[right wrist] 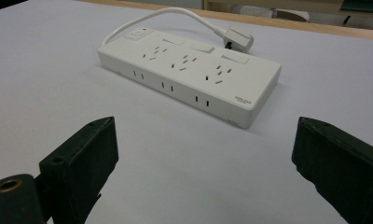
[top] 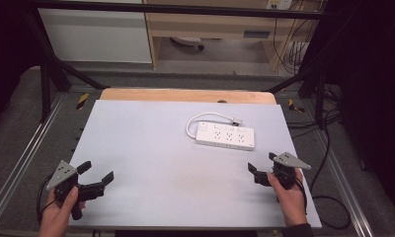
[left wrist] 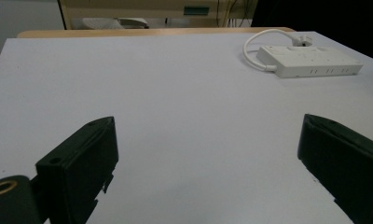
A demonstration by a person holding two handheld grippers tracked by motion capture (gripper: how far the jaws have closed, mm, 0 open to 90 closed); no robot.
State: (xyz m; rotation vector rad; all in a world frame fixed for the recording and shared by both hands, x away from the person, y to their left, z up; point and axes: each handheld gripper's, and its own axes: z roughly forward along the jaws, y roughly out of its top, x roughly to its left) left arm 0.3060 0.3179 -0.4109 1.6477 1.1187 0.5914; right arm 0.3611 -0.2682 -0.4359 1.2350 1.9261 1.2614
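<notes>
Your hands rest low at the near corners of the grey table [top: 151, 148], each angled inward. Your right gripper [top: 262, 165] and left gripper [top: 98, 170] both stand spread wide, holding nothing. The white plastic power strip [top: 225, 137], a smooth flat bar with its looped cord [top: 198, 119], lies ahead of your right gripper, untouched.

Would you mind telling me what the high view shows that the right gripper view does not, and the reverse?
The high view alone takes in both hands, the left gripper and right gripper, each open and holding nothing, plus the whole grey table. The right gripper view alone gives the power strip's side slots and small printed mark. Both share the white power strip, its looped cord and its plug.
</notes>
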